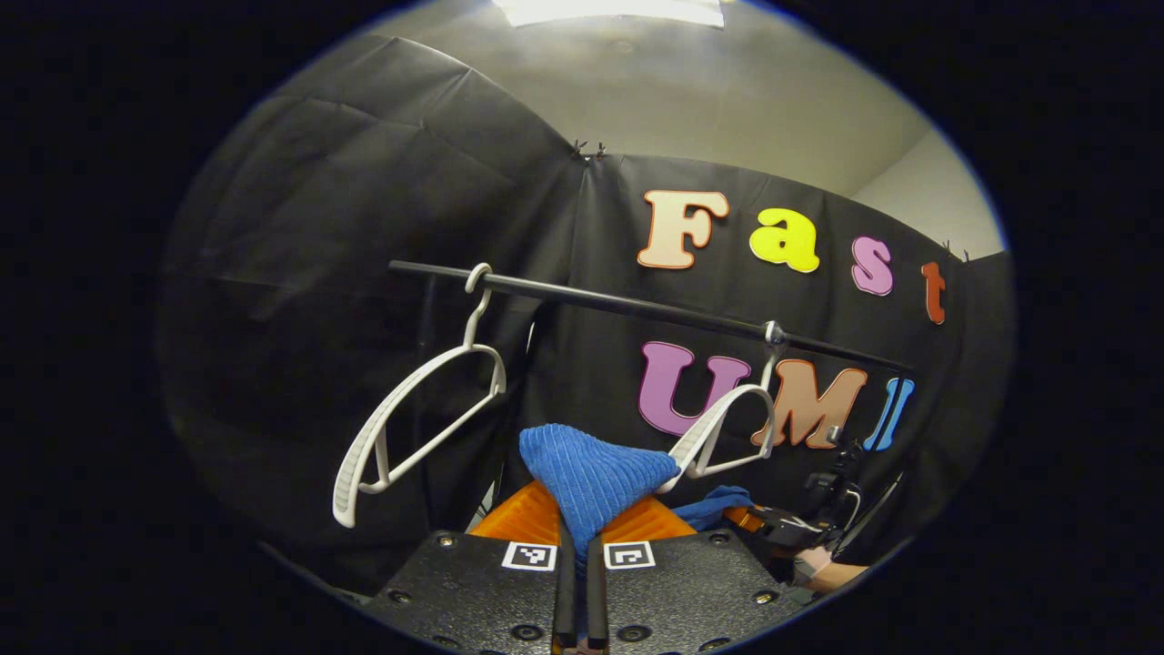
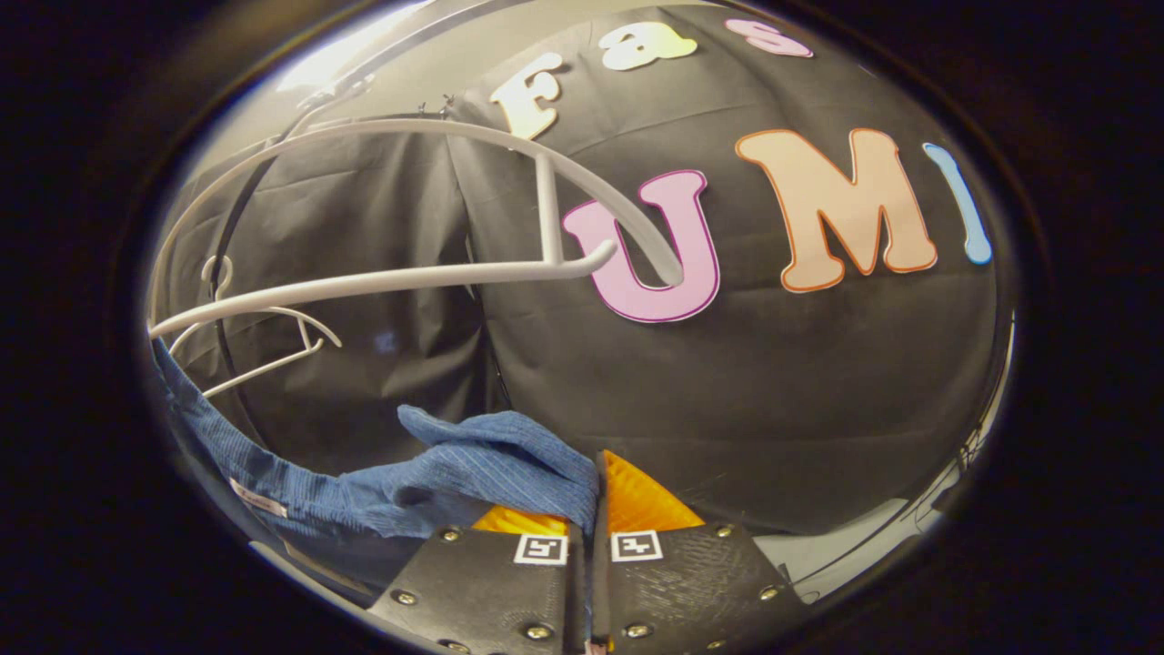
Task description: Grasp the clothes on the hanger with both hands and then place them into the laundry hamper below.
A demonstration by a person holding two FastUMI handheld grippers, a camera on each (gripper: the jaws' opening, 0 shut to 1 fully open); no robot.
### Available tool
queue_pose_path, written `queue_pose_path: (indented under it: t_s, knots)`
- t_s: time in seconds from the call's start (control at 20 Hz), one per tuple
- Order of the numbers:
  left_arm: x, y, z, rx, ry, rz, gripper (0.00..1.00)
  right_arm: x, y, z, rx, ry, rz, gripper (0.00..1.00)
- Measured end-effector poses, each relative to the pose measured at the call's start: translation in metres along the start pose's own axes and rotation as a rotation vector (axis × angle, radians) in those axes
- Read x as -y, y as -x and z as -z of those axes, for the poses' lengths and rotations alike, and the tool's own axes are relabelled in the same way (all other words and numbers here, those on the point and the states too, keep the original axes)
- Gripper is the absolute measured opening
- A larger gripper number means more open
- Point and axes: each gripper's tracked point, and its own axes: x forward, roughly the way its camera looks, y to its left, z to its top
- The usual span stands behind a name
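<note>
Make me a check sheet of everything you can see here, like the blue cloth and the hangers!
Surface: nothing seen.
Job's things: blue cloth is bunched, pulled off the near white hanger beside it; the far white hanger hangs bare on the black rail. Hamper: nothing seen.
Clutter: nothing seen.
Grippers: left gripper is shut on the blue cloth; right gripper pinches another part of the cloth.
Cables: a thin dark cable near the other gripper, in the left gripper view.
Surroundings: black cloth wall, pale ceiling with a light.
</note>
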Motion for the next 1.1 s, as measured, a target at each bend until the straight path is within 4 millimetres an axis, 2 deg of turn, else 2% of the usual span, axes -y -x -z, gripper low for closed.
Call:
queue_pose_path:
  t_s: [0.2,0.35,0.55,0.75,1.0,1.1]
  knots:
    - [-0.011,0.005,0.027,-0.043,-0.004,-0.031,0.05,0.001,0.011,0.006,-0.007,0.004,0.005,0.04]
    - [-0.011,0.008,0.049,-0.070,-0.025,-0.033,0.05,0.004,0.022,0.007,-0.006,0.018,0.014,0.04]
    - [0.002,0.004,0.081,-0.117,-0.056,0.007,0.05,0.007,0.046,-0.002,0.012,0.034,0.027,0.04]
    - [0.038,-0.006,0.108,-0.136,-0.065,0.108,0.05,0.012,0.076,-0.025,0.055,0.053,0.043,0.04]
    - [0.113,-0.015,0.119,-0.108,-0.057,0.292,0.05,0.022,0.117,-0.060,0.114,0.074,0.070,0.04]
    - [0.148,-0.020,0.126,-0.101,-0.061,0.365,0.05,0.028,0.128,-0.061,0.113,0.080,0.084,0.03]
